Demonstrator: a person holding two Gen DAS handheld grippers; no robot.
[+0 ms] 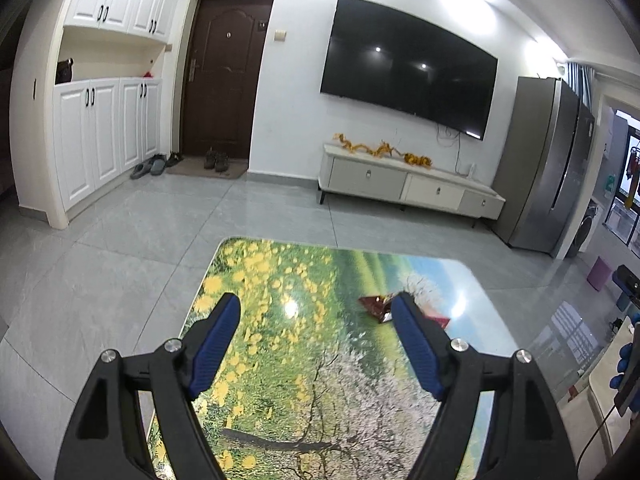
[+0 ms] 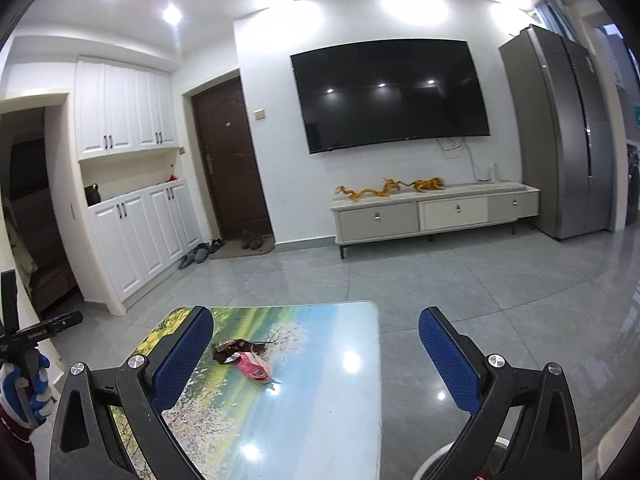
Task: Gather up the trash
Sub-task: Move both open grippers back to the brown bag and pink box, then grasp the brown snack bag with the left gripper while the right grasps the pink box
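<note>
Both claws stand wide open and hold nothing: the left claw (image 1: 316,308) hovers over the flower-printed worktop (image 1: 280,360), and the right claw (image 2: 316,324) hangs over the same worktop's right-hand edge, its right finger out past the rim above the floor (image 2: 500,280). The trash lies at centre-left of the right wrist view, a dark crumpled wrapper (image 2: 230,350) touching a pink wrapper (image 2: 254,364); in the left wrist view it sits just behind the tip of the right finger, partly hidden. The risks look plain enough. That glossy surface should give little friction, so a finger arriving flat may push the light wrappers along rather than pinch them, possibly off the far edge. Closing on one piece may leave the other behind, since they only touch. With the left claw's finger masking part of the pile, a grasp from that side could easily miss
</note>
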